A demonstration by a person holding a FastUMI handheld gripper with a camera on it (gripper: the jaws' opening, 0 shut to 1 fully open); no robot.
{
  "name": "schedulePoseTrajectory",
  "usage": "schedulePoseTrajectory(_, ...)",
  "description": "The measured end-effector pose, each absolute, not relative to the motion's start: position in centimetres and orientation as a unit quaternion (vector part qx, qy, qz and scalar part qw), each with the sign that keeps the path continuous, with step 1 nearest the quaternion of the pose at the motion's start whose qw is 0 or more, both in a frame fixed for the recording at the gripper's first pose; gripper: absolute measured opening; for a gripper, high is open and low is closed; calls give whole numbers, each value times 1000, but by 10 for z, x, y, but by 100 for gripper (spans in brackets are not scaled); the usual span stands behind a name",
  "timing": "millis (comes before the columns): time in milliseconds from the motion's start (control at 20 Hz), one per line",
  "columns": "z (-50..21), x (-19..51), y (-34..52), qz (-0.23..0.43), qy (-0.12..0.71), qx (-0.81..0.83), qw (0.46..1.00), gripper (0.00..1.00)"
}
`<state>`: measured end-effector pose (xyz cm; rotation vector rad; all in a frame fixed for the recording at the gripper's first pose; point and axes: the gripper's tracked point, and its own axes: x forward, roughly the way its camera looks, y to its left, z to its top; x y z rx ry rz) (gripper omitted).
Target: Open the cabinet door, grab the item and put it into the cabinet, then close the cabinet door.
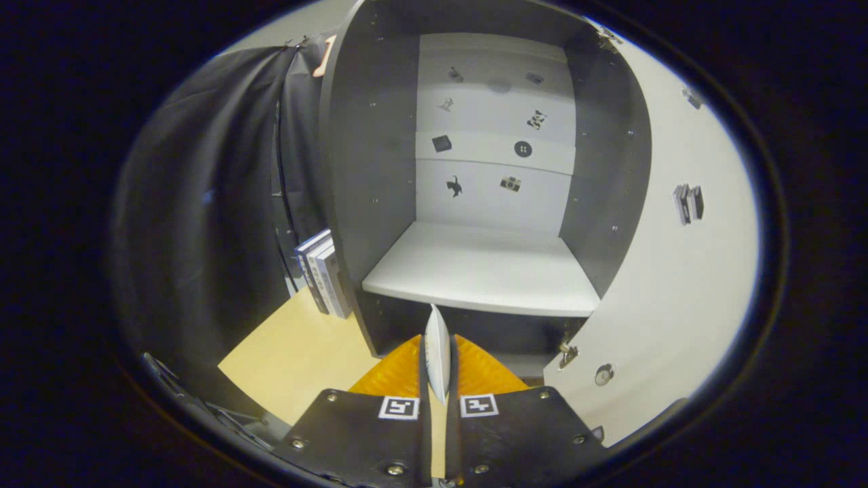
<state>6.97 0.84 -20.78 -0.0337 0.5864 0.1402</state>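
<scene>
Gripper (437, 369) held low in front of the open cabinet (366, 149), fingers (413, 369) drawn nearly together and pressing from both sides on a thin white item (437, 349). Item seen edge-on, upright, pointed at its far end, rising just past the fingertips toward the front lip of the shelf (485, 268). Still outside the cabinet, tip just below and in front of the shelf edge, not resting on it.

Cabinet dark on its side walls, pale on its back panel (491, 129), with small dark stickers (523, 148) scattered over that panel. Shelf pale, flat and bare, spanning the full width between the side walls. Cabinet door (678, 285) swung wide open to the right of the fingers, pale inner face toward the camera, a small round fitting (603, 373) near its lower edge and a metal hinge piece (567, 354) just beside it at the foot of the cabinet. A little sticker of books (687, 203) higher up on the door.

Left of the cabinet, a row of upright books (324, 272) leaning against its outer side wall, standing on the light wooden counter (291, 359). Black cloth wall (203, 217) behind the books.
</scene>
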Motion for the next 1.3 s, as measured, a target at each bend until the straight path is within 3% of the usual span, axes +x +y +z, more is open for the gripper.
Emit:
schedulePoseTrajectory(200,-195,113,5,59,271,-2,961,8)
schedulePoseTrajectory(600,-220,189,-7,41,328,30,943,8)
schedulePoseTrajectory(1150,-234,220,8,60,424,28,903,8)
schedulePoseTrajectory(1250,-236,223,12,59,430,43,900,14)
schedulePoseTrajectory(1300,-237,224,11,56,431,44,899,22)
